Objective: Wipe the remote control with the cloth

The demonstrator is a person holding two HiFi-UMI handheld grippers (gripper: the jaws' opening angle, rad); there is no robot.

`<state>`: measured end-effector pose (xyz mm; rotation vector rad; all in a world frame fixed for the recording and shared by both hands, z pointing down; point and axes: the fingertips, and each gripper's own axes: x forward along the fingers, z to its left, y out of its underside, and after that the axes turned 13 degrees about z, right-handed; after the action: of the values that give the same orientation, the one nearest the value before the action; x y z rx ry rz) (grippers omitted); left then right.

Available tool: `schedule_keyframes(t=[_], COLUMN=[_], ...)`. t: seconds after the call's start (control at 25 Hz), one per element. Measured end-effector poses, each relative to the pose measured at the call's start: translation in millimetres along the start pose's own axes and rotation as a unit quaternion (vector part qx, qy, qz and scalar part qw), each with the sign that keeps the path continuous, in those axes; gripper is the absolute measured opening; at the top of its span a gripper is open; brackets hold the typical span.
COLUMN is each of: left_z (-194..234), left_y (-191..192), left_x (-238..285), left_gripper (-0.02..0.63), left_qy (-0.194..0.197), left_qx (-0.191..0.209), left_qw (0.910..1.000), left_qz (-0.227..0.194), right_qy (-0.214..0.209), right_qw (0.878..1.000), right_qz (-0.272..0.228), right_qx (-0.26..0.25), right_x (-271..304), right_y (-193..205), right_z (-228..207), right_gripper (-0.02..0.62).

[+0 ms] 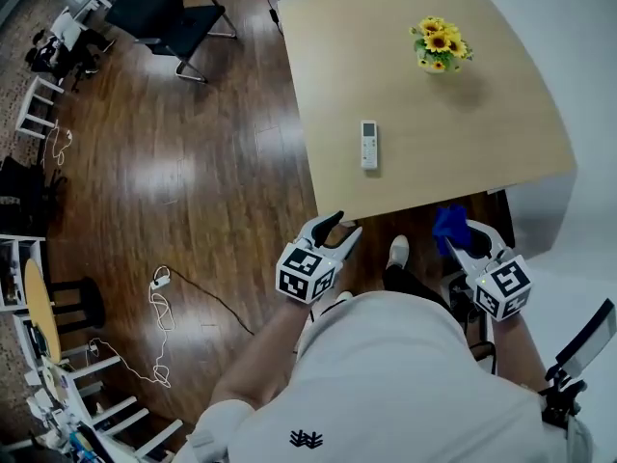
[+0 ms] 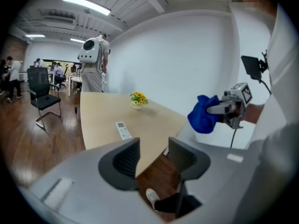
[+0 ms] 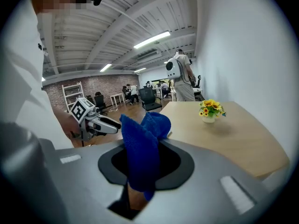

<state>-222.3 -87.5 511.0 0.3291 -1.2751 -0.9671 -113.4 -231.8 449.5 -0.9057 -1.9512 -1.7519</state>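
My head view is evenly bright and sharp. The wooden floor (image 1: 183, 177) shows pale glare patches toward nine o'clock. The sunflower pot (image 1: 440, 46) throws a soft shadow across the table (image 1: 405, 162) toward four o'clock, so I take the light to come from overhead and somewhat left, though I can't be sure. Both gripper views are fisheye, with black corners and straight lines bowed near the rim. The ceiling tube lights (image 2: 86, 3) burn white at eleven o'clock in the left gripper view, and another glares near twelve in the right gripper view. Up close, the cloth (image 3: 142, 148) looks soft. The distant people (image 2: 14, 76) at nine o'clock are small and smeared.
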Motion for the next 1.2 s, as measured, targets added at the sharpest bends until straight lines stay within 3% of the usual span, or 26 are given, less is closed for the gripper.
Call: schedule_keyframes(t=[0.36,0.6,0.92,1.2], left_z=[69.7,110.8,146.5,141.1], left_y=[-26.9,-27.4,-10.6,-7.4], left_x=[122.1,171.1,218.9,227.7], left_gripper=[0.285,0.313,0.304,0.236], left_qy=[-0.103,-0.149,-0.203,-0.186], left_qx=[-0.056,-0.081,-0.064,-0.030], left_qw=[0.9912,0.9819,0.9712,0.9756], left_qz=[0.060,0.084,0.107,0.113], right_qy=[-0.032,-0.004,0.028,0.034], right_qw=[0.999,0.999,0.997,0.996], right_qz=[0.023,0.038,0.054,0.074], right_qx=[0.003,0.014,0.044,0.043], right_x=[20.6,15.7,9.2,11.0], right_y=[-10.7,-13.0,-17.8,-13.3], right_z=[-80.0,-89.9,-95.9,-104.2], right_gripper=[0.077,0.077,0.077,0.077])
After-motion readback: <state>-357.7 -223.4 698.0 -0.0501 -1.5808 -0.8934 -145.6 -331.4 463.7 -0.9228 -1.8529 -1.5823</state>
